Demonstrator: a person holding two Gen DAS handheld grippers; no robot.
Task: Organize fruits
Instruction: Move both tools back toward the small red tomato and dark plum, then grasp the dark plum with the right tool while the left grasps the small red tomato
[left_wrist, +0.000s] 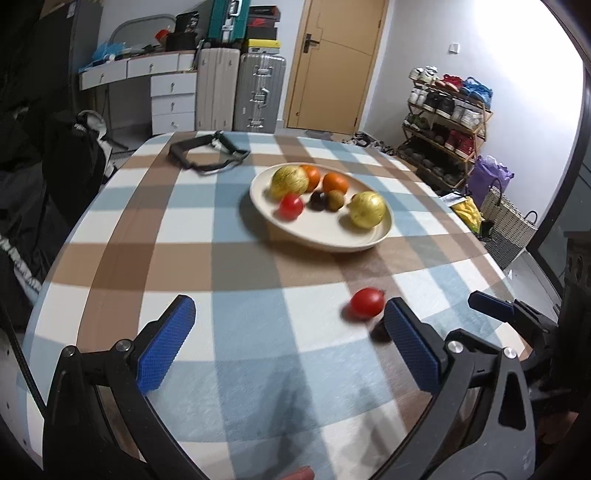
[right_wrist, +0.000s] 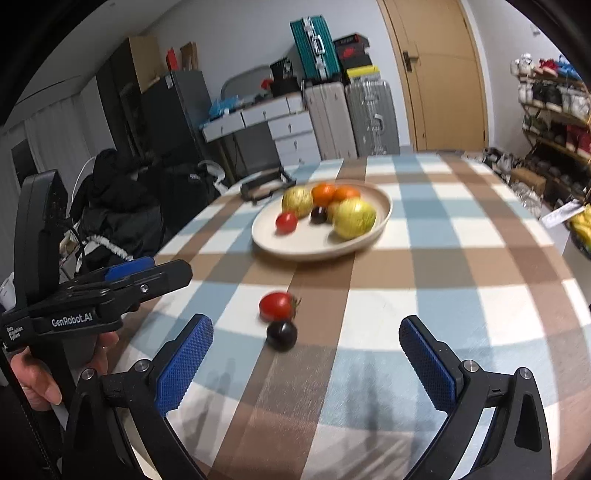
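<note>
Your left tool (right_wrist: 110, 280) reads "GenRobot.AI" along its side, with a smaller "Data Acquisition System" label, and its fingers stand released around nothing. On the checked tabletop (right_wrist: 461, 306) a red tomato (right_wrist: 276, 305) lies with its green stem pointing right, touching a round dark plum (right_wrist: 282, 335) just nearer you. Farther back, the cream plate (right_wrist: 380, 218) holds two yellow-green fruits, two oranges, a tomato and a dark plum. Your right tool (right_wrist: 306, 365) gapes wide, empty.

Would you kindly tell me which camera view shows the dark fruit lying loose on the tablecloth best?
The right wrist view: the dark fruit lies fully visible beside the red tomato. In the left wrist view it is mostly hidden behind a blue finger pad.
</note>
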